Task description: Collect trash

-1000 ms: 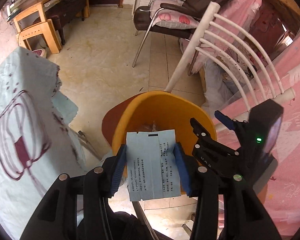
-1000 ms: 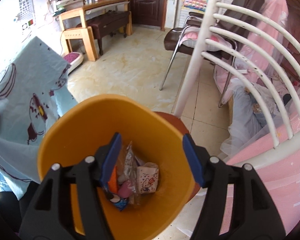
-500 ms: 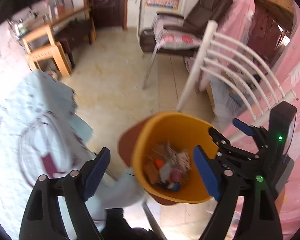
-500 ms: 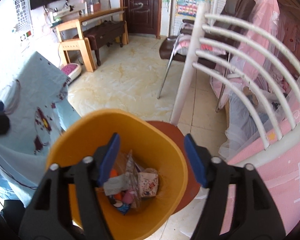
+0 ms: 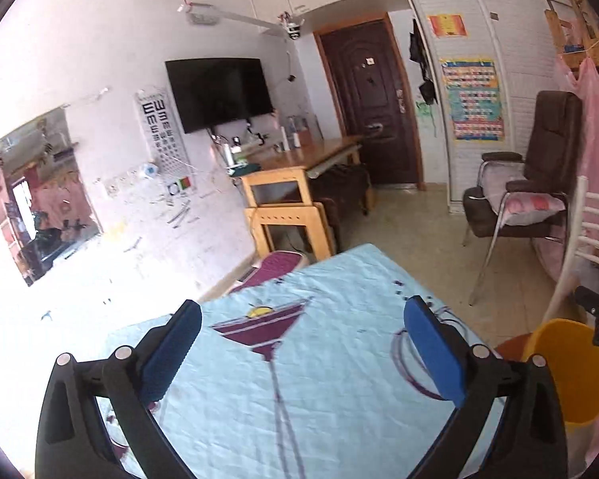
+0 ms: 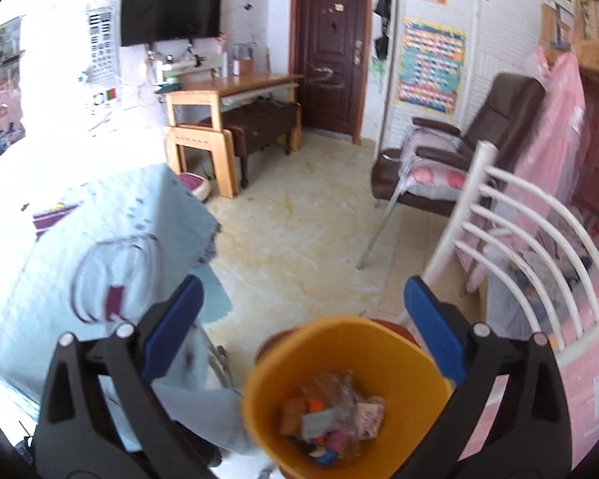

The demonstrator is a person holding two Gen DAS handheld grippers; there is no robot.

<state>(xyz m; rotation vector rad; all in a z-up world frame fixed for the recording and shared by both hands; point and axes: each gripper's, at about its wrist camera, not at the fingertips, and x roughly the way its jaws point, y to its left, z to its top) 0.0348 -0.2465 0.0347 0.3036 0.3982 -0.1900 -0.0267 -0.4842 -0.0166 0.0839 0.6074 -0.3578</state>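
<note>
An orange bin [image 6: 347, 395] sits on a reddish chair seat, holding several wrappers and paper scraps [image 6: 333, 423]. It also shows at the right edge of the left wrist view [image 5: 567, 375]. My right gripper [image 6: 299, 327] is open and empty, above the bin's far rim. My left gripper [image 5: 299, 355] is open and empty, over the light blue tablecloth [image 5: 299, 379] with a purple cocktail-glass print. No trash shows on the cloth in this view.
A white slatted chair back [image 6: 531, 235] stands right of the bin. A brown armchair [image 6: 459, 159], a wooden desk [image 6: 227, 92] with stools, a dark door [image 6: 331, 48] and pale tiled floor [image 6: 299, 231] lie beyond.
My left gripper opened and let go of the blue printed paper over the bin, then swung left and up over the tablecloth. My right gripper pulled back a little, staying open.
</note>
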